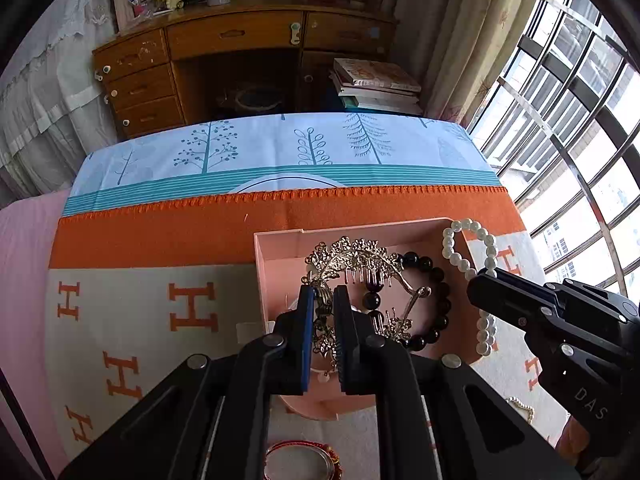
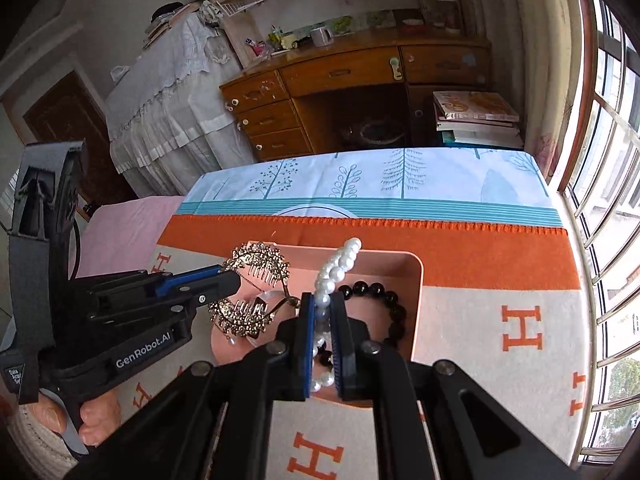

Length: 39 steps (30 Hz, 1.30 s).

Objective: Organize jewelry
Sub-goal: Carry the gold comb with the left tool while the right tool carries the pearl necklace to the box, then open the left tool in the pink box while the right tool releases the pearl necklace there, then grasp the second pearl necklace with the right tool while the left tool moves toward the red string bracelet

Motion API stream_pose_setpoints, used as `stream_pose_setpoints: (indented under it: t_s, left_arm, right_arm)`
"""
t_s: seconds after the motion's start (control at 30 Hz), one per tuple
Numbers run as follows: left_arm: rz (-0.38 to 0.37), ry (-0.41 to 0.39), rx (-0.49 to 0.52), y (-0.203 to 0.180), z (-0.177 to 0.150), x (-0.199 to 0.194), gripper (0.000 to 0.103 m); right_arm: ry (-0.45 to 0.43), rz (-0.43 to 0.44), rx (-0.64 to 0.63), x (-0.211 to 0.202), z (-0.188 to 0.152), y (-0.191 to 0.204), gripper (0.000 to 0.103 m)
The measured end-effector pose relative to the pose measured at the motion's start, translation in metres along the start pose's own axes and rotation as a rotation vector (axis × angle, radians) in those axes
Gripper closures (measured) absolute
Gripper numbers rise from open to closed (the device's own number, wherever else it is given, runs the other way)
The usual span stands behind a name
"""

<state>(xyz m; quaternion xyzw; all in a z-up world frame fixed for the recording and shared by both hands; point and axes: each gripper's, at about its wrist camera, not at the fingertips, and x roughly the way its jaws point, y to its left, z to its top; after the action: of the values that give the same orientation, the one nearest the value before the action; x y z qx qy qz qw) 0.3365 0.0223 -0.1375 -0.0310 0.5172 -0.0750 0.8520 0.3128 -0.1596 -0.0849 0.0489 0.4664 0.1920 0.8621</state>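
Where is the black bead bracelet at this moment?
The black bead bracelet lies in the pink tray, right of the gold hair comb held by the left gripper; the right wrist view shows it just behind the pearl strand.

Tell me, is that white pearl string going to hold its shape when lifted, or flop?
Probably flop: the pearl bracelet droops in loops either side of the right gripper. Its smooth round beads look slippery, so it might slide. Likely light.

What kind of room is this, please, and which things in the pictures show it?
Most likely a bedroom at home. The work surface looks like a bed: a tree-print sheet under an orange blanket. Behind it stand a wooden desk with drawers, a stack of books and a curtained window.
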Motion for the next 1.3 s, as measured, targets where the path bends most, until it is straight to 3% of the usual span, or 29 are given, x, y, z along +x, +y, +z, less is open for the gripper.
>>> stream_pose_setpoints:
  t_s: [0.13, 0.17, 0.27, 0.4, 0.53, 0.77, 0.83, 1.1, 1.2, 1.27, 1.3]
  left_arm:
    - [0.012, 0.033, -0.006, 0.005, -0.004, 0.025, 0.092]
    - [0.01, 0.034, -0.01, 0.006, -0.004, 0.026, 0.089]
    - [-0.005, 0.01, -0.016, 0.008, -0.006, 0.021, 0.067]
    - [0.007, -0.034, -0.02, 0.009, -0.01, 0.001, 0.059]
    - [0.026, -0.077, -0.03, 0.007, -0.02, -0.023, 0.047]
    - [0.049, -0.137, -0.058, 0.001, -0.054, -0.071, 0.04]
    - [0.069, -0.165, -0.061, -0.002, -0.067, -0.084, 0.033]
    - [0.069, -0.241, -0.09, -0.011, -0.109, -0.131, 0.03]
    - [0.076, -0.275, -0.096, -0.012, -0.122, -0.146, 0.021]
    - [0.082, -0.297, -0.096, -0.013, -0.13, -0.155, 0.016]
    - [0.089, -0.308, -0.093, -0.014, -0.135, -0.159, 0.015]
  right_arm:
    - [0.055, 0.006, 0.01, 0.027, -0.005, -0.006, 0.095]
    - [0.065, -0.006, 0.016, 0.031, -0.006, -0.008, 0.095]
    - [0.096, -0.016, 0.047, 0.039, -0.008, -0.014, 0.094]
    - [0.088, 0.017, 0.093, 0.034, -0.014, -0.022, 0.094]
    - [0.067, 0.032, 0.111, 0.017, -0.025, -0.021, 0.094]
    - [0.015, 0.053, 0.131, -0.028, -0.057, -0.013, 0.094]
    - [-0.005, 0.05, 0.11, -0.042, -0.068, -0.007, 0.094]
    - [-0.088, 0.034, 0.046, -0.098, -0.097, 0.019, 0.094]
    - [-0.105, 0.023, 0.029, -0.113, -0.105, 0.025, 0.083]
    - [-0.124, 0.022, 0.029, -0.122, -0.111, 0.028, 0.07]
    - [-0.134, 0.021, 0.031, -0.127, -0.114, 0.028, 0.069]
